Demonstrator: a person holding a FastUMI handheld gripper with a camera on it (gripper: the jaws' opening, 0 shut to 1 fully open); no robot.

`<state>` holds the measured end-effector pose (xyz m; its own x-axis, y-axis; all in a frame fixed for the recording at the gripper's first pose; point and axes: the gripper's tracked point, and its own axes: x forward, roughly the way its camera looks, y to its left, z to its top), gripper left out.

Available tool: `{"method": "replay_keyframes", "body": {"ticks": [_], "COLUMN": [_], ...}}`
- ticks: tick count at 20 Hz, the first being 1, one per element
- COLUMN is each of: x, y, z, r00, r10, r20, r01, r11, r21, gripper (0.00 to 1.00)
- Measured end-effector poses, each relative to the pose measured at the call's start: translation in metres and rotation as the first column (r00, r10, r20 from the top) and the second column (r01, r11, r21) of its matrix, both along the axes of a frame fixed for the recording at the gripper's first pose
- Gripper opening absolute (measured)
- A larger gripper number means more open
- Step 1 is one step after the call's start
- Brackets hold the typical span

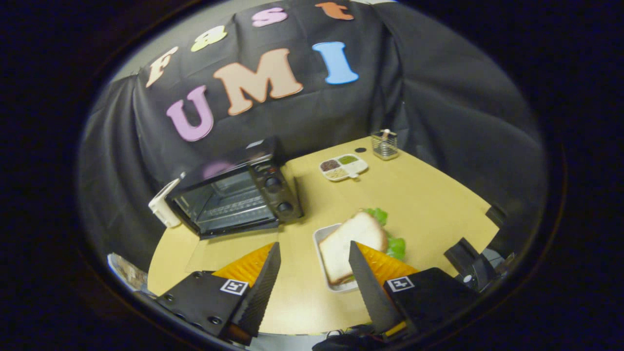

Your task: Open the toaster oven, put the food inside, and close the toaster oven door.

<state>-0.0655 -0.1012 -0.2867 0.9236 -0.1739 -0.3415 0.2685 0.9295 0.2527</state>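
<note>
While the claw (pixel 314 253) gapes empty, a white-bread sandwich (pixel 351 243) with lettuce fills its tray (pixel 319 236).

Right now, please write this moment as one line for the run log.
gripper: open, holding nothing | toaster oven: door closed | sandwich: on white tray, just ahead of fingers | stage: door not yet opened

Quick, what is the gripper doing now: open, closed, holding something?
Gripper: open, holding nothing; the sandwich on its white tray lies just ahead, by the right finger.
</note>
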Motion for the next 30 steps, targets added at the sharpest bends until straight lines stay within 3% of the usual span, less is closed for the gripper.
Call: {"method": "replay_keyframes", "body": {"ticks": [8,16,21,26,30], "x": [0.016,0.048,0.054,0.049,0.032], "y": [-0.066,-0.062,-0.047,-0.045,-0.039], "z": [-0.022,-0.067,-0.074,-0.063,-0.051], "r00": [0.998,0.999,0.999,0.997,0.995], "r10": [-0.051,-0.010,0.024,-0.024,-0.067], "r20": [0.041,0.038,0.041,0.075,0.075], "r01": [0.043,-0.005,-0.040,-0.015,0.021], "r11": [0.984,0.932,0.894,0.878,0.865], "r21": [0.170,0.363,0.446,0.478,0.502], "gripper": [0.86,0.86,0.62,0.37,0.37]}}
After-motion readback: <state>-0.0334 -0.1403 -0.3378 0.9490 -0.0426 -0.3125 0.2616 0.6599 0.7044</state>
